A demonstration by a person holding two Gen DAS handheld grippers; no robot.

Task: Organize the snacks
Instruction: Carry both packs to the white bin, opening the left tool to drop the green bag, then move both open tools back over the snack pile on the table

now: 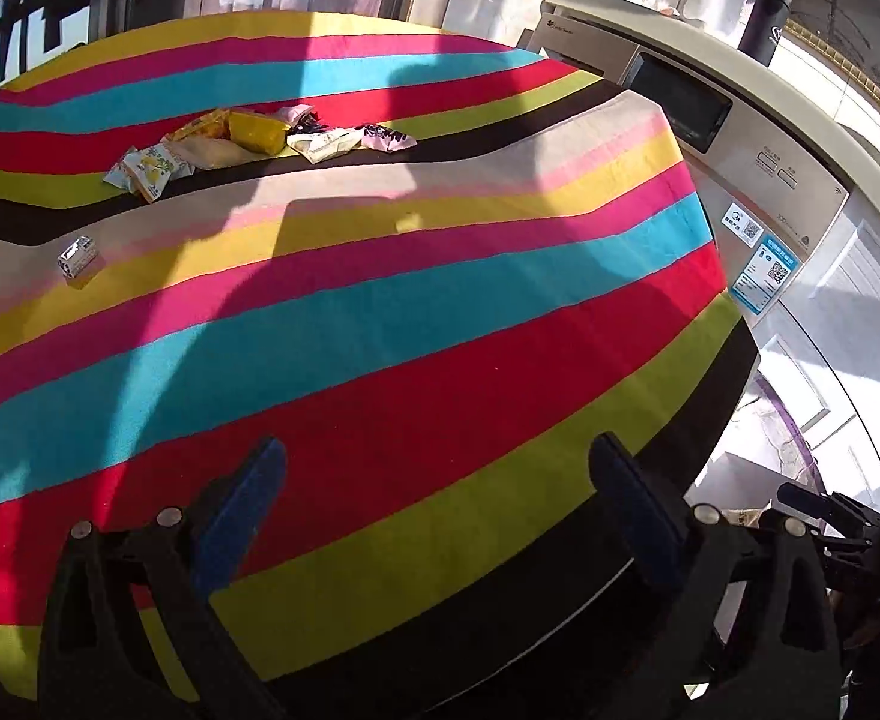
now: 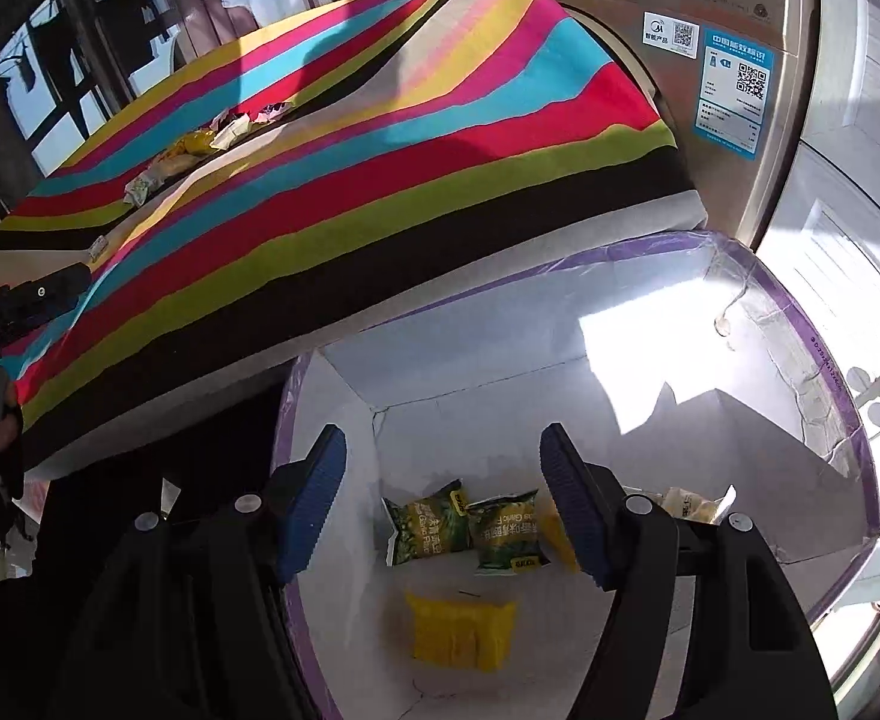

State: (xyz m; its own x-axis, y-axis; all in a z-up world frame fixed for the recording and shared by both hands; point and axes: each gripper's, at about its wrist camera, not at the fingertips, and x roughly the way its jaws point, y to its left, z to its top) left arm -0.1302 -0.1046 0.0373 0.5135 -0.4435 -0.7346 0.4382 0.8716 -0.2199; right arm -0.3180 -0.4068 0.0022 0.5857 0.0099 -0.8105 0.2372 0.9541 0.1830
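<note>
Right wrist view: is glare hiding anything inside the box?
Right wrist view: a blown-out sun patch whitens the box's far wall; the green packets and yellow packet lie in shade, readable. Left wrist view: hard shadows cross the striped cloth, edges bent by fisheye.

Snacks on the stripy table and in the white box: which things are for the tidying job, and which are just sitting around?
For the job:
- snack pile on the stripy table
- small lone packet nearer the table edge
- white box beside the table
- green packets and yellow packet inside it
- left gripper and right gripper, both open and empty

Just lying about:
- washing machine
- dark bottle on top of it
</note>
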